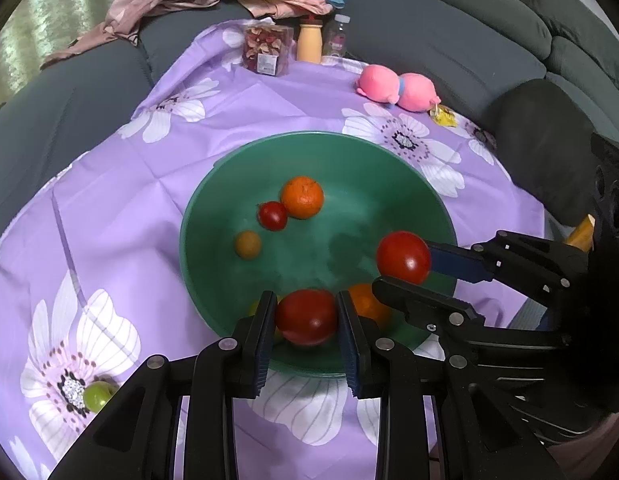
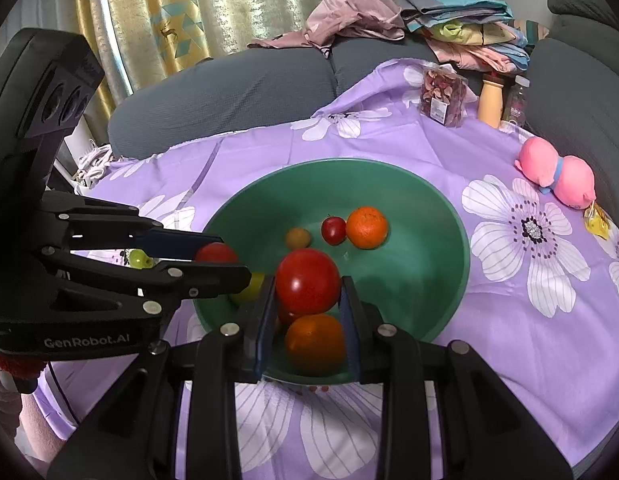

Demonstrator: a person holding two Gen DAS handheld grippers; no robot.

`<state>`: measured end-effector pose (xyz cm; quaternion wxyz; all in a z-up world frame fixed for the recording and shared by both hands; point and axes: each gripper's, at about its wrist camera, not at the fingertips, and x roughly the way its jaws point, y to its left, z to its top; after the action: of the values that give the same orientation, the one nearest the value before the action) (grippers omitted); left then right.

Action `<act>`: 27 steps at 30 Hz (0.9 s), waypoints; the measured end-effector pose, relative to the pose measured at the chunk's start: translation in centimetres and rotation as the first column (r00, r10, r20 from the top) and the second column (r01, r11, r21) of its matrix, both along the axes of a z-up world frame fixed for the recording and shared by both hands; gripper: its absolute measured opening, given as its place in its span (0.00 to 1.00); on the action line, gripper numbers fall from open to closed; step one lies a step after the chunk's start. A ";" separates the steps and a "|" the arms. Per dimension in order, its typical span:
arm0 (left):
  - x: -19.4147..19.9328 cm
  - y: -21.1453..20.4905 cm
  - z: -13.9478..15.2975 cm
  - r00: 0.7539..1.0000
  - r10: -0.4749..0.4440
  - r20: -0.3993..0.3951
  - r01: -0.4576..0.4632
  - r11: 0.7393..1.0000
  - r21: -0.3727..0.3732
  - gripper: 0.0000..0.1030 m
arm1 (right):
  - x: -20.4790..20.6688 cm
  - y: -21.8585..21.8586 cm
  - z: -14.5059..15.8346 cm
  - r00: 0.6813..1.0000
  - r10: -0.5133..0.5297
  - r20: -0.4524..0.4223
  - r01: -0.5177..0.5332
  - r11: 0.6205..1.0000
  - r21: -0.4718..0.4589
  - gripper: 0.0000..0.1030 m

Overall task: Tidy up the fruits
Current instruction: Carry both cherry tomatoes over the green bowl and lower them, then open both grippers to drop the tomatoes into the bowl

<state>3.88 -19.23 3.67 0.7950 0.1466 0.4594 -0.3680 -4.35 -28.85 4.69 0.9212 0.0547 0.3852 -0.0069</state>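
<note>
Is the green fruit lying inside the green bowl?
No, the green fruit lies on the purple cloth, outside the bowl.

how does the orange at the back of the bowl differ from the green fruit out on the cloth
The orange lies inside the green bowl; the green fruit sits outside it on the cloth. The orange looks larger, the green fruit smaller. The orange touches a small red fruit; the green fruit lies alone. Both are round, and no gripper holds either.
</note>
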 end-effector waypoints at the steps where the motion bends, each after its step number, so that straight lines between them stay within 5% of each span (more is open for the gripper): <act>1: 0.0 0.0 -0.1 1.000 0.000 -0.001 0.000 1.000 0.002 0.29 | 0.0 0.0 0.0 1.000 -0.001 0.000 0.001 1.000 0.000 0.30; 20: 0.2 0.5 0.2 1.000 0.026 0.011 -0.026 1.000 0.006 0.30 | -0.2 -0.2 -0.1 0.999 -0.028 -0.017 0.028 1.000 0.012 0.37; 23: 0.3 2.0 0.6 0.998 0.060 0.014 -0.060 0.998 -0.004 0.48 | -0.2 0.4 0.1 1.000 -0.018 -0.014 0.019 1.000 0.014 0.39; 27: 0.6 4.9 0.7 0.992 0.127 0.003 -0.127 0.992 -0.018 0.50 | -0.1 1.7 0.5 1.000 0.005 -0.012 -0.005 1.000 0.007 0.46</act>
<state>4.50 -14.32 4.38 0.8190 0.1106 0.4631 -0.3202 -4.48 -27.13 5.23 0.9187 0.0570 0.3909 -0.0034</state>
